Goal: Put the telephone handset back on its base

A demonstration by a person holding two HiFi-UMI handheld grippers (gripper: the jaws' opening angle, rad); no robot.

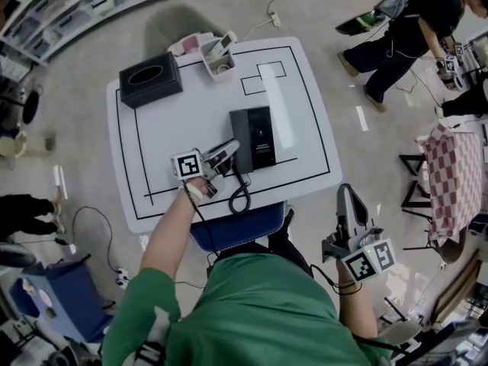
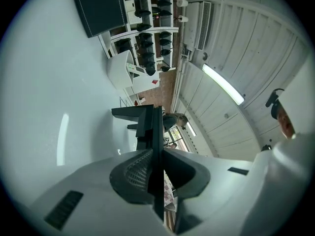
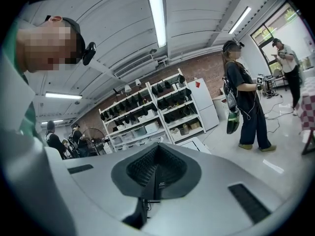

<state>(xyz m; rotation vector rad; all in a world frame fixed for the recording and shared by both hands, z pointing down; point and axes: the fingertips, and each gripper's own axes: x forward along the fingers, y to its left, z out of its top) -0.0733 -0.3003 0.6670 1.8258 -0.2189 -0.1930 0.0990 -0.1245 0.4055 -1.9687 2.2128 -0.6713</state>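
The black telephone base (image 1: 259,137) lies on the white table (image 1: 305,105), a little right of its middle. The dark handset (image 1: 242,139) rests along the base's left side, and its coiled cord (image 1: 240,197) loops toward the table's front edge. My left gripper (image 1: 226,156) is shut with nothing between its jaws, tips at the phone's near left corner. In the left gripper view that gripper (image 2: 153,119) is rolled sideways, the tabletop (image 2: 49,82) filling the left. My right gripper (image 1: 348,204) hangs off the table at the right, shut and empty (image 3: 158,149).
A black tissue box (image 1: 150,78) stands at the table's far left, and a white holder (image 1: 219,58) with a small device in it at the far middle. A blue chair (image 1: 236,226) sits at the front edge. A person (image 1: 404,29) stands far right beside a checkered cloth (image 1: 454,178).
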